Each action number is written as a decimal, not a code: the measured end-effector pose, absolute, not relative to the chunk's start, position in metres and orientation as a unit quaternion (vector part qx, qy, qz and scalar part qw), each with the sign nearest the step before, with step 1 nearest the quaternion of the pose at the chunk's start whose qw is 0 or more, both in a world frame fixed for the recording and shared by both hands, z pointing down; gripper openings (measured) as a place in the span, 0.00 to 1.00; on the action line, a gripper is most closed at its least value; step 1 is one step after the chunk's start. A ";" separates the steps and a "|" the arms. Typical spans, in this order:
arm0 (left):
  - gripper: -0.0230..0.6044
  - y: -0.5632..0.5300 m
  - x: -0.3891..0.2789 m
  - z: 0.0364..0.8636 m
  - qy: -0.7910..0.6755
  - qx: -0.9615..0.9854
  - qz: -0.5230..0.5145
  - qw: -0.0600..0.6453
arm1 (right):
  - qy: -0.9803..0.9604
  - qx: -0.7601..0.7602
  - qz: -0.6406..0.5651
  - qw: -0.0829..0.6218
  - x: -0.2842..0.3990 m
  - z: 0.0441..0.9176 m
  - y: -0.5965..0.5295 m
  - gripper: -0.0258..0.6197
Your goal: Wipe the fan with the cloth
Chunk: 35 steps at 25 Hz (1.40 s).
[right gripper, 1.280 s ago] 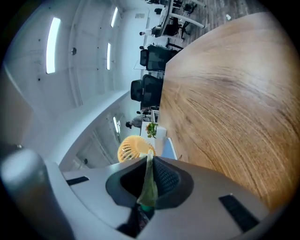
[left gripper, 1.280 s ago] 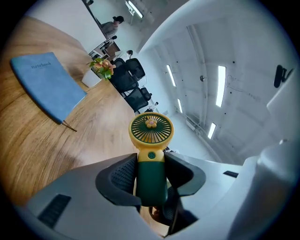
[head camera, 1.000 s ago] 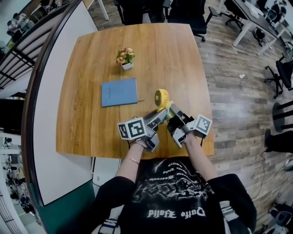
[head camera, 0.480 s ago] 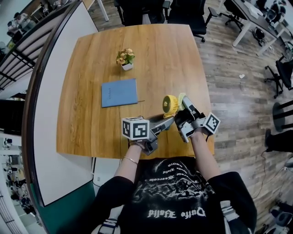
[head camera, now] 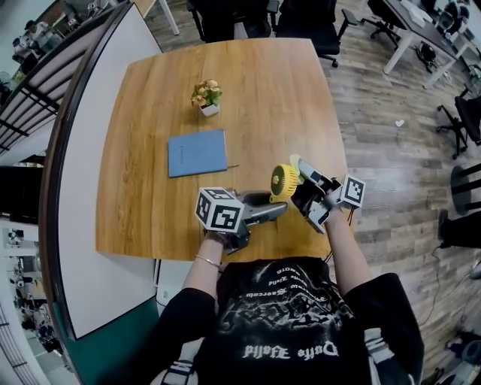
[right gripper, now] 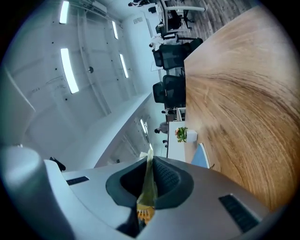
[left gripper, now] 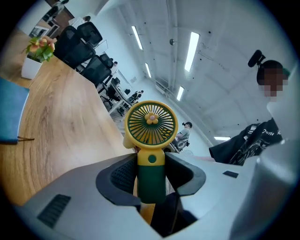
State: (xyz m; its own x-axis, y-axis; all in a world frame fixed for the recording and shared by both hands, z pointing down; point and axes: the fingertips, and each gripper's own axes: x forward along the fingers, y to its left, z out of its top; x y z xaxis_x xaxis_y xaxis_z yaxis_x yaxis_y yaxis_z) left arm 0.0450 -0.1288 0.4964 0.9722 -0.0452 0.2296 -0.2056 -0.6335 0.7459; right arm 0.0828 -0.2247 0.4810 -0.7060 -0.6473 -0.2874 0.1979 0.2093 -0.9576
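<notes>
A small fan (left gripper: pixel 151 123) with a round yellow grille and a green handle (left gripper: pixel 151 180) is held up above the wooden table (head camera: pixel 150 113). My left gripper (left gripper: pixel 151 177) is shut on that handle. In the head view the fan (head camera: pixel 284 183) sticks out from the left gripper (head camera: pixel 272 207) toward the right gripper (head camera: pixel 302 180). The right gripper (right gripper: pixel 149 180) is shut on a thin yellow-green cloth (right gripper: pixel 149 178), which stands edge-on between its pads. The cloth (head camera: pixel 296 161) lies right beside the fan's head; whether it touches is hard to tell.
A blue notebook (head camera: pixel 197 153) lies mid-table and a small flower pot (head camera: pixel 206 98) stands behind it. The table's right edge (head camera: pixel 342 158) is just under the right gripper. Office chairs (head camera: pixel 301 22) stand beyond the far edge.
Both grippers have shifted right and risen. The fan turned from facing up to nearly edge-on, and the right gripper with the cloth swung out to the fan's right side.
</notes>
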 end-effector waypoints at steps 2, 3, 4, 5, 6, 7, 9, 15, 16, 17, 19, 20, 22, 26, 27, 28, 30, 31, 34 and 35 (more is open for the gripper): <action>0.35 -0.125 0.046 0.496 -0.061 0.904 0.104 0.410 | 0.706 -0.141 -0.614 0.324 0.077 0.482 -0.221 0.08; 0.35 -0.124 0.047 0.495 -0.059 0.906 0.105 0.405 | 0.709 -0.133 -0.616 0.315 0.074 0.482 -0.219 0.08; 0.35 -0.123 0.048 0.494 -0.057 0.908 0.104 0.402 | 0.711 -0.127 -0.618 0.310 0.072 0.483 -0.217 0.08; 0.35 -0.122 0.049 0.494 -0.056 0.909 0.102 0.400 | 0.711 -0.122 -0.621 0.305 0.071 0.484 -0.215 0.08; 0.35 -0.122 0.049 0.493 -0.056 0.910 0.101 0.398 | 0.711 -0.119 -0.625 0.301 0.069 0.485 -0.213 0.08; 0.35 -0.123 0.049 0.492 -0.058 0.911 0.098 0.397 | 0.710 -0.115 -0.629 0.296 0.067 0.486 -0.212 0.08; 0.35 -0.126 0.048 0.490 -0.062 0.911 0.090 0.397 | 0.711 -0.107 -0.635 0.281 0.061 0.489 -0.207 0.08; 0.35 -0.129 0.046 0.493 -0.081 0.909 0.087 0.399 | 0.706 -0.092 -0.646 0.277 0.055 0.491 -0.197 0.08; 0.35 -0.130 0.046 0.496 -0.089 0.907 0.085 0.402 | 0.708 -0.088 -0.645 0.276 0.055 0.490 -0.195 0.08; 0.35 -0.131 0.045 0.498 -0.095 0.905 0.081 0.407 | 0.710 -0.083 -0.643 0.276 0.054 0.488 -0.191 0.08; 0.35 -0.132 0.042 0.499 -0.103 0.900 0.071 0.418 | 0.711 -0.070 -0.641 0.281 0.054 0.485 -0.185 0.08; 0.35 -0.134 0.040 0.500 -0.108 0.898 0.068 0.422 | 0.711 -0.066 -0.640 0.283 0.053 0.483 -0.182 0.08; 0.35 -0.138 0.037 0.504 -0.122 0.895 0.071 0.424 | 0.710 -0.060 -0.640 0.287 0.053 0.483 -0.178 0.08; 0.35 -0.143 0.031 0.511 -0.145 0.890 0.089 0.424 | 0.714 -0.052 -0.634 0.294 0.053 0.480 -0.168 0.08; 0.35 -0.143 0.031 0.512 -0.147 0.889 0.091 0.424 | 0.716 -0.051 -0.629 0.299 0.053 0.478 -0.167 0.08; 0.35 -0.143 0.031 0.513 -0.149 0.888 0.093 0.424 | 0.717 -0.051 -0.624 0.306 0.054 0.476 -0.166 0.08; 0.35 -0.144 0.029 0.519 -0.160 0.885 0.104 0.425 | 0.723 -0.056 -0.611 0.317 0.057 0.473 -0.166 0.08; 0.35 -0.144 0.027 0.524 -0.169 0.883 0.118 0.421 | 0.726 -0.060 -0.606 0.320 0.057 0.472 -0.167 0.08; 0.35 -0.143 0.022 0.537 -0.201 0.878 0.174 0.398 | 0.734 -0.072 -0.598 0.315 0.058 0.469 -0.169 0.08; 0.35 -0.142 0.020 0.540 -0.209 0.877 0.190 0.389 | 0.737 -0.079 -0.595 0.312 0.058 0.469 -0.170 0.08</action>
State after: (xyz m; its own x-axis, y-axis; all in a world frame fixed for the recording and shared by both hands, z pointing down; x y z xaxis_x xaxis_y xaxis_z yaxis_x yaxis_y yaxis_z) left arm 0.0203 -0.1421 0.5396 0.8403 -0.2190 0.4959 -0.5147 -0.6095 0.6030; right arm 0.0585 -0.1698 0.4686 -0.7934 -0.4870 -0.3653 0.2548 0.2793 -0.9258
